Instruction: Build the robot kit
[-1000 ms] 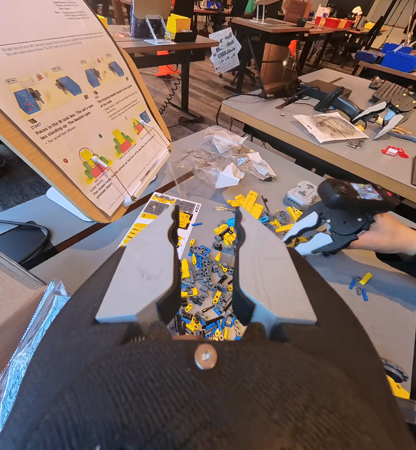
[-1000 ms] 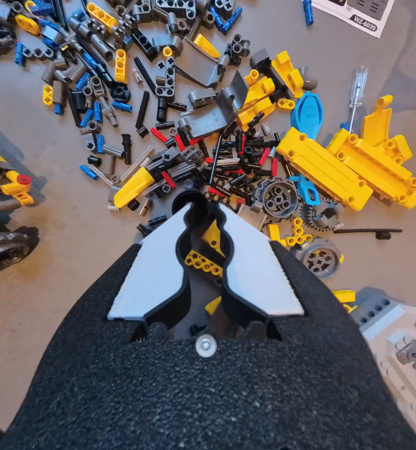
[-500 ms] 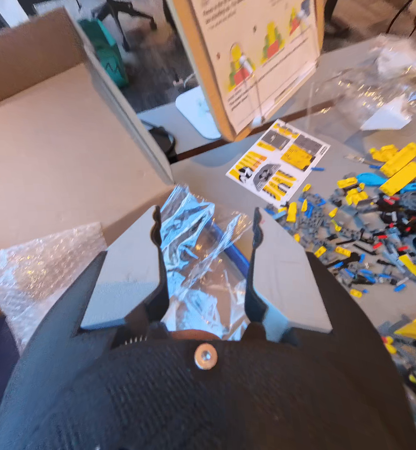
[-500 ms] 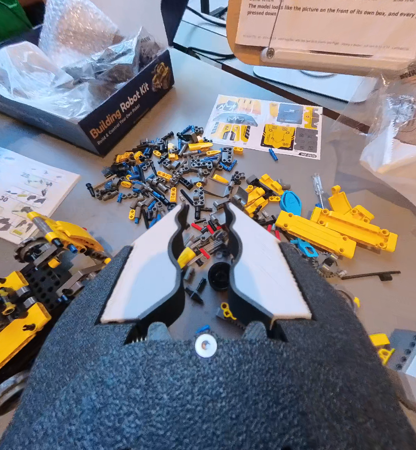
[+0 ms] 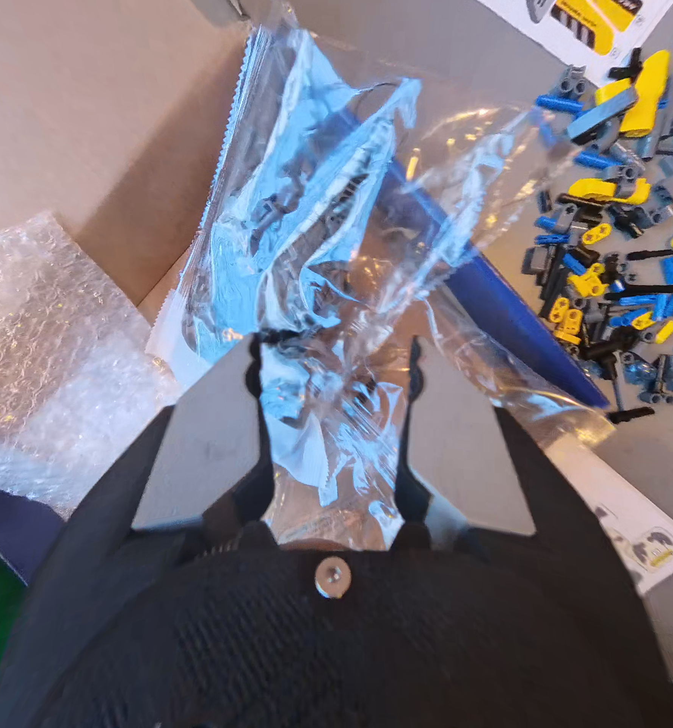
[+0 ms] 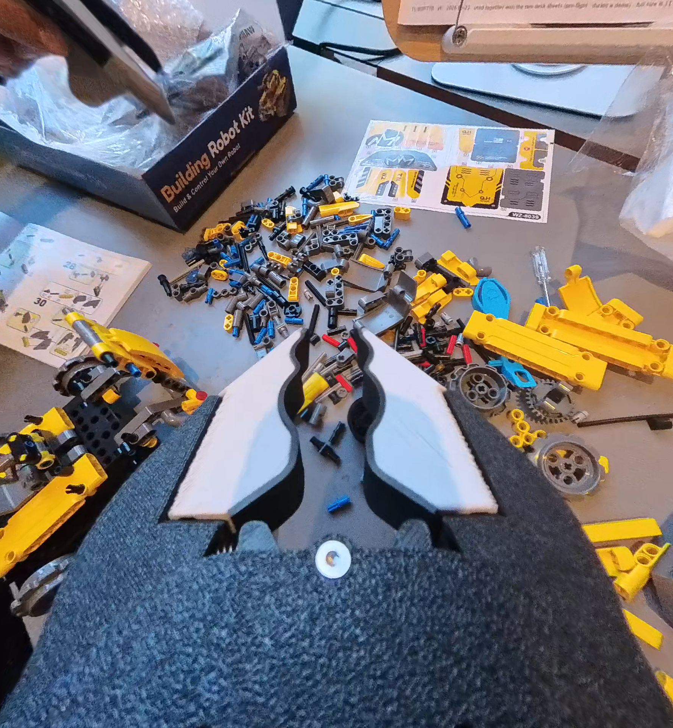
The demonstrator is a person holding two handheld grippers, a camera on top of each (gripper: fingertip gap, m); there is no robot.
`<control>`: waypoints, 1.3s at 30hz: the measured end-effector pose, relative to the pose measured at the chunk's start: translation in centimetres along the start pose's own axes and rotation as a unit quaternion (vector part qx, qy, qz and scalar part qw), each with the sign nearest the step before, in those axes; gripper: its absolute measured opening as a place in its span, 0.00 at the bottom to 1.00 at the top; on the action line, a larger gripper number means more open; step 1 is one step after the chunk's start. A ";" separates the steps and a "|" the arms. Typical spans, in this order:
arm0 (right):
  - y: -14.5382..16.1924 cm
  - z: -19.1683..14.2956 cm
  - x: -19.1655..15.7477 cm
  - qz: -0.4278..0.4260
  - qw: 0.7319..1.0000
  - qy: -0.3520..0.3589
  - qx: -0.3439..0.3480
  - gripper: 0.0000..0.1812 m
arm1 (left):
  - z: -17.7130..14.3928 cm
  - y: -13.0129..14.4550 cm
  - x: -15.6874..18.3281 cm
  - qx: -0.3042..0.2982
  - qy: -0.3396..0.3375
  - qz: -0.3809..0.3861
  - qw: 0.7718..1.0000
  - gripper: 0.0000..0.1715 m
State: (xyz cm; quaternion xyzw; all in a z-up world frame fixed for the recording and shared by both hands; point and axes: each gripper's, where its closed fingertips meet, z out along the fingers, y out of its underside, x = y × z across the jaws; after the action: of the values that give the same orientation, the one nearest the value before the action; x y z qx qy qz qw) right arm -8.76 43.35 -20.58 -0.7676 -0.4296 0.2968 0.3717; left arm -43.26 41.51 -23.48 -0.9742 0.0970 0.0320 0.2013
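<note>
The left gripper hangs over the dark blue kit box with its jaws spread wide and nothing between them; directly under its tips lies a crumpled clear plastic bag with small dark parts inside, though whether the tips touch the film cannot be told through the blur. To the left of that bag sits a wad of bubble wrap, and a brown cardboard flap rises behind it. The box's blue edge runs diagonally beside the bag, with the scattered pieces just beyond it on the grey table. The right gripper hovers above the near side of the loose pile of small grey, blue, black and yellow pieces, jaws parted only narrowly and empty, its tips over a few red and black pins. Right of the pile lie long yellow beams, a blue oval piece, grey wheel hubs and a small screwdriver. A sticker sheet lies beyond the pile, an open instruction booklet to the left, and a partly built yellow and black model near the booklet
</note>
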 end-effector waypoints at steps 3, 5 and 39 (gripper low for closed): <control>0.0 -0.4 0.1 -0.004 1.000 0.005 0.008 0.12 | 0.2 -0.4 -0.2 0.009 0.018 -0.010 1.000 0.31; 0.2 -0.9 0.4 0.000 1.000 0.009 0.012 0.11 | -0.5 -1.0 -0.2 0.030 0.020 -0.007 0.999 0.23; 0.5 -3.7 1.1 0.025 0.998 -0.017 0.063 0.10 | -12.0 -6.5 2.2 0.262 0.013 0.029 0.964 0.02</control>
State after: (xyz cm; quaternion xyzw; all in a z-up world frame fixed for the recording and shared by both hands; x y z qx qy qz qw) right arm -5.17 42.96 -19.08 -0.7482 -0.3968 0.3454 0.4043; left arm -39.54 42.15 -10.17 -0.8844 0.1326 -0.0020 0.4475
